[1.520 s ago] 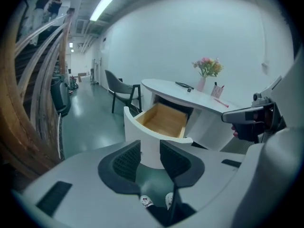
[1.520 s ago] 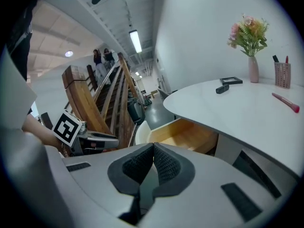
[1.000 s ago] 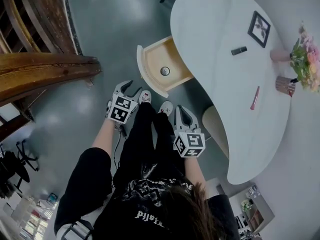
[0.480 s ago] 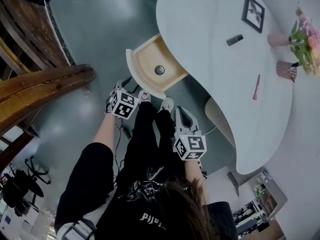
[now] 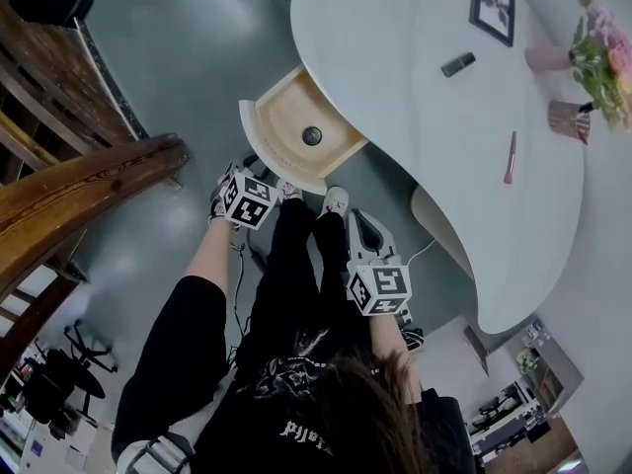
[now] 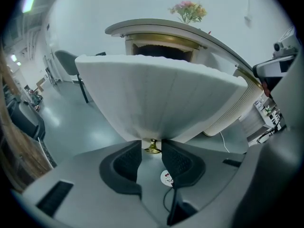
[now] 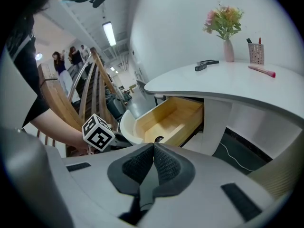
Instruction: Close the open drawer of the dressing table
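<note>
The left gripper's [image 6: 152, 145] jaws are closing around the brass knob [image 6: 152, 149] between their tips, with the curved white drawer front [image 6: 161, 94] just above.

The person [image 5: 267, 363] wears a black short-sleeved top [image 5: 247, 383] with white lettering [image 5: 296, 431], black trousers [image 5: 296, 265] and seemingly white shoes [image 5: 334, 200].

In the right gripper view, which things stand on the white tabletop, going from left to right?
black bar-shaped object → pink vase with flowers → pink pen cup. The pink stick lies below the cup and overlaps it sideways, so it is left out.
</note>
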`<action>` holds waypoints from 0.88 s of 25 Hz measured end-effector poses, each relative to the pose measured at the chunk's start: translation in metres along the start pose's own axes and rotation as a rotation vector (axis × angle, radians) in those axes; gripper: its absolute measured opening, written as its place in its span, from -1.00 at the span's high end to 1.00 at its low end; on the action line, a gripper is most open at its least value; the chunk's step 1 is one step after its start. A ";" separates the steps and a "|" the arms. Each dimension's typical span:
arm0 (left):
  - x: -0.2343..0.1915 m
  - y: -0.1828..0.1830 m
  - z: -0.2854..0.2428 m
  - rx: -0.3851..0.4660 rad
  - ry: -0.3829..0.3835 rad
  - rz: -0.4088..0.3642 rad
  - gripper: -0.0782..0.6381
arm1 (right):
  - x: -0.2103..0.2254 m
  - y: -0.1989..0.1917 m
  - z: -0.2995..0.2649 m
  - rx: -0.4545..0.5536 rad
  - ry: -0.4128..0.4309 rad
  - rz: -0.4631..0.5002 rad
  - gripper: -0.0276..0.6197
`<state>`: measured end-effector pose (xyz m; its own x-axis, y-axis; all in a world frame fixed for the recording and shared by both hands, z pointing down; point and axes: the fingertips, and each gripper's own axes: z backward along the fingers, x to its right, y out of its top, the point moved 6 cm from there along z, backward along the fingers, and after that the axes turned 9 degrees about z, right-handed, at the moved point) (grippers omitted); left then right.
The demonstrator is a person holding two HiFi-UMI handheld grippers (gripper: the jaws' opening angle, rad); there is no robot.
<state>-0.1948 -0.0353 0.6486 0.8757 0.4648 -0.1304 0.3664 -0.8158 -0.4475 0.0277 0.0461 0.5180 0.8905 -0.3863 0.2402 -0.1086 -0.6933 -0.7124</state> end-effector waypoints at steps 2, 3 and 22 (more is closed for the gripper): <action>0.000 0.000 -0.002 -0.015 -0.008 0.005 0.44 | -0.001 0.000 -0.001 -0.002 0.003 0.003 0.83; 0.000 0.000 -0.002 -0.021 -0.010 0.011 0.44 | -0.002 0.000 -0.001 -0.004 0.004 0.006 0.83; 0.010 0.022 -0.014 0.011 -0.007 0.029 0.45 | 0.001 -0.009 0.001 -0.027 -0.015 0.008 0.83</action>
<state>-0.1736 -0.0536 0.6498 0.8834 0.4440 -0.1497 0.3379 -0.8251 -0.4529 0.0302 0.0530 0.5238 0.8960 -0.3828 0.2248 -0.1274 -0.7068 -0.6958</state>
